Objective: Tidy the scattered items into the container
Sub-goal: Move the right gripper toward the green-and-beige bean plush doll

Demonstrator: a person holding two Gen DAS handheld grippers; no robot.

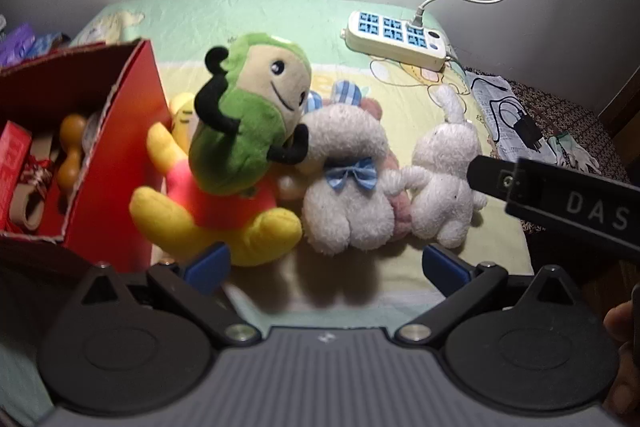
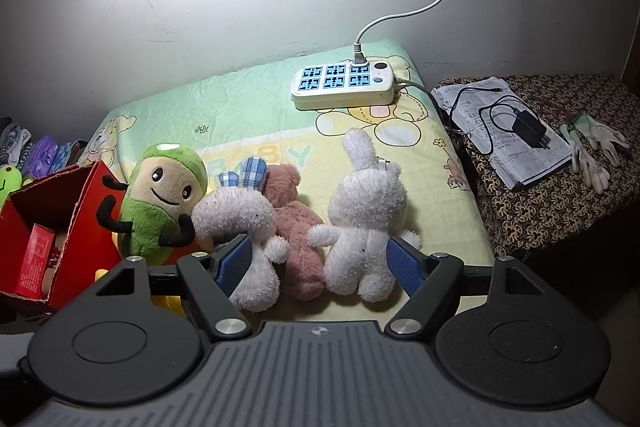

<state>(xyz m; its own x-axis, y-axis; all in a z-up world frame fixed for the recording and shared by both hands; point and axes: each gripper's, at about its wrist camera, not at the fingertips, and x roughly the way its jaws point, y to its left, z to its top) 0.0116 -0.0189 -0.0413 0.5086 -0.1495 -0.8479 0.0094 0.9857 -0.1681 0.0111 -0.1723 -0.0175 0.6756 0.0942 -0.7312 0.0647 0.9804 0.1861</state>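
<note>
Container: red box point(image 1: 116, 147) at the left of the left wrist view, already holding a small red carton and orange pieces; some tidying looks done.
Toys left: green plush point(image 1: 248, 115) on a yellow-and-red plush point(image 1: 224, 219) beside the box; then bow-tie white plush point(image 1: 348, 187), brown bear point(image 2: 296, 227), white rabbit point(image 2: 364, 227), all on the bed point(image 2: 240, 99).
Left gripper point(image 1: 324, 263): wide, empty, above the bow-tie plush.
Right gripper point(image 2: 316, 263): fairly wide, holding nothing, toys framed between its jaws.
Progress: early; five plush toys remain outside.
</note>
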